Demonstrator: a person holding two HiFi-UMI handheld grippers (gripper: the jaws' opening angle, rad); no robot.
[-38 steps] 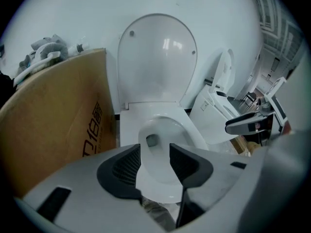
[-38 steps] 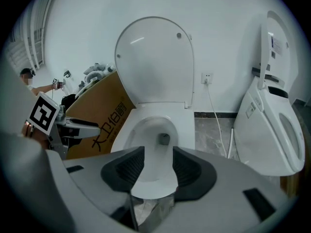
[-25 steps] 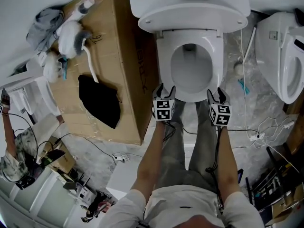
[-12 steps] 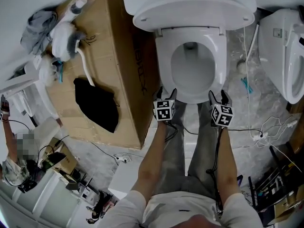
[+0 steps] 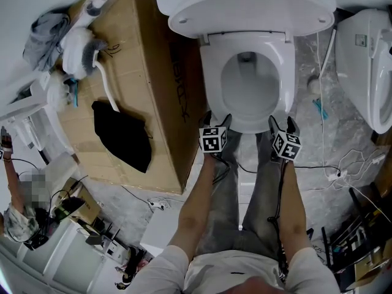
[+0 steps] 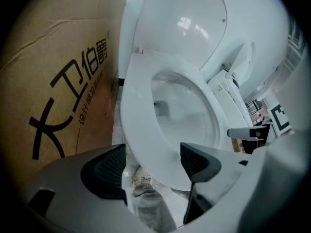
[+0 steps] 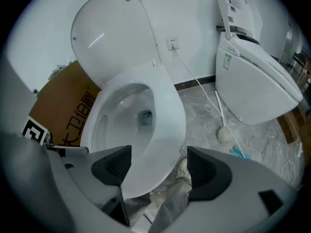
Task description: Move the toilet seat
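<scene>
The white, glossy, ring-shaped toilet seat lies lowered flat on the bowl, upper centre of the head view, rounded front edge pointing down-frame

Left tongs just opened wide, toilet seat rim between jaws, cardboard box at left

I am in what looks like a test room or workshop, not a home bathroom: left of the open toilet lies a big printed cardboard box strewn with cloths, right of it stands a second toilet on the stone floor, and loose cables and cluttered gear spread out in front of it
</scene>
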